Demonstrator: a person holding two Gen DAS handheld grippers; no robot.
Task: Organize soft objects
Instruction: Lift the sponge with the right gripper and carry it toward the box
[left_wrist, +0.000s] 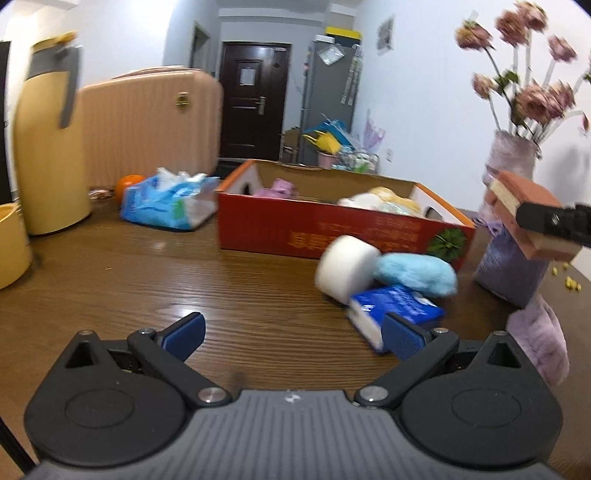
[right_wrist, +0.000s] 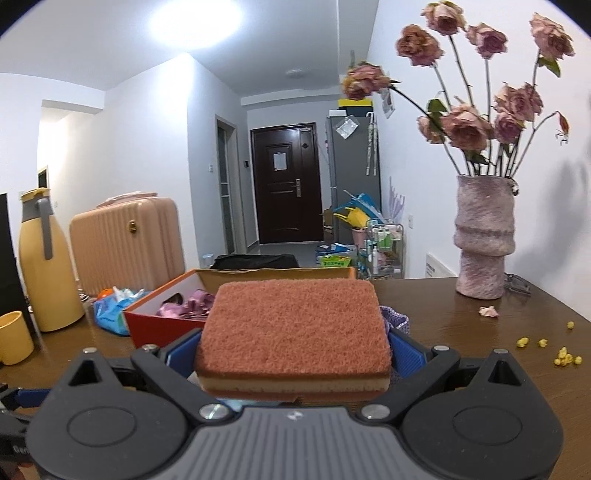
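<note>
Nearest the lens in the right wrist view, the right gripper (right_wrist: 293, 354) is clamped on a sponge (right_wrist: 291, 328), its blue pads pressed against the two short sides; the sponge lies flat with its reddish scouring face up and a pale foam layer showing along the near edge, filling the lower centre of the frame. In the left wrist view the same sponge (left_wrist: 528, 218) appears at the right edge, held above the tabletop (left_wrist: 184, 273) with the black fingers reaching in from the right. The left gripper (left_wrist: 291, 338) spreads wide and holds nothing, low over the wood in the lower middle of that frame; its right pad sits just at a blue tissue pack (left_wrist: 395, 310), though contact cannot be judged. Just behind the pack lie a white roll (left_wrist: 345, 267) and a fluffy light-blue thing (left_wrist: 417, 275), touching each other, close in front of the red cardboard box (left_wrist: 332, 232) at the frame's centre. The box holds a pink soft item (left_wrist: 279, 188) at its left end and pale cream ones (left_wrist: 384, 201) toward its right. A fuzzy lilac piece (left_wrist: 543, 339) lies at the lower right, beside a purple knitted object (left_wrist: 506, 266). Left of the box sits an opened blue wipes pack (left_wrist: 166, 203), and a yellow flask (left_wrist: 48, 140) stands at the far left.
</note>
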